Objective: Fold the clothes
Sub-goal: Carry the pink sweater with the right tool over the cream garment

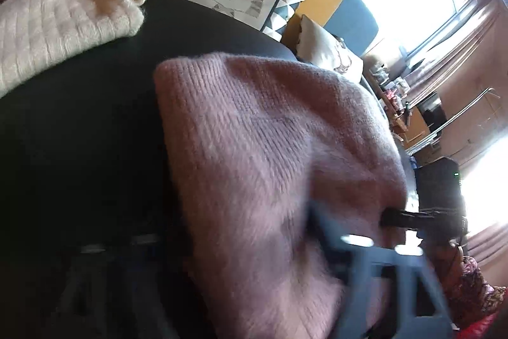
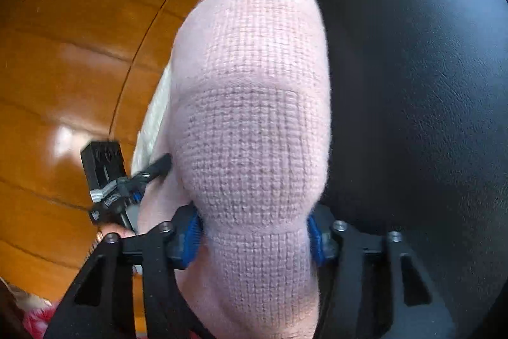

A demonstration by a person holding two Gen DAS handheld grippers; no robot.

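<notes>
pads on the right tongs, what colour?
Blue pads, pressed against the pink knit sweater; clearest in the right wrist view.

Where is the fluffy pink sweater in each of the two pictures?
Left wrist view: the pink sweater fills the middle and lower part, lying on the black cushion.
Right wrist view: it runs up the middle, pinched at the bottom between the right gripper and its blue pads.
Shared landmark: the black cushion, left of the sweater in the left view, right of it in the right view.
</notes>
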